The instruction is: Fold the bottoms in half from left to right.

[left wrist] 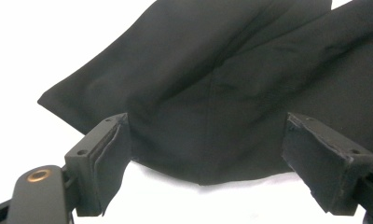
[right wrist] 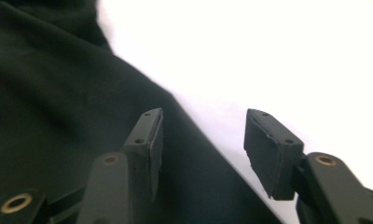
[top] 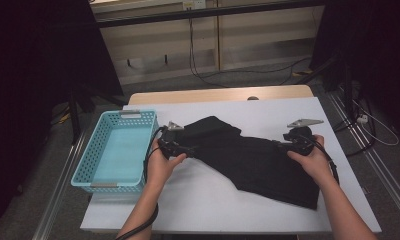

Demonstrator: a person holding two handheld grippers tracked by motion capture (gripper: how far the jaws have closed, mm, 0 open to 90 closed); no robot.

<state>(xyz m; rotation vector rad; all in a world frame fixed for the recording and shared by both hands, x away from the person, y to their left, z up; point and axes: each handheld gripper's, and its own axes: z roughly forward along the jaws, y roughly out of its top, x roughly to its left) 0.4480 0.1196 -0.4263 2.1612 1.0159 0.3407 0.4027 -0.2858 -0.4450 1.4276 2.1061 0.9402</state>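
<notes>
A black garment (top: 253, 160) lies spread across the white table (top: 203, 200), folded loosely at its left end. My left gripper (top: 188, 150) is at the garment's left edge; in the left gripper view its jaws stand wide apart with the cloth's edge (left wrist: 208, 158) between them, and the gripper (left wrist: 205, 168) is open. My right gripper (top: 283, 145) hovers at the garment's right edge, open (right wrist: 203, 149), one jaw over the dark cloth (right wrist: 58, 116), the other over bare table (right wrist: 268, 60).
A light blue plastic basket (top: 83, 175) sits at the table's left, empty. A wooden strip (top: 218, 94) borders the far edge. Cables (top: 248, 75) lie on the floor beyond. Dark stands flank both sides.
</notes>
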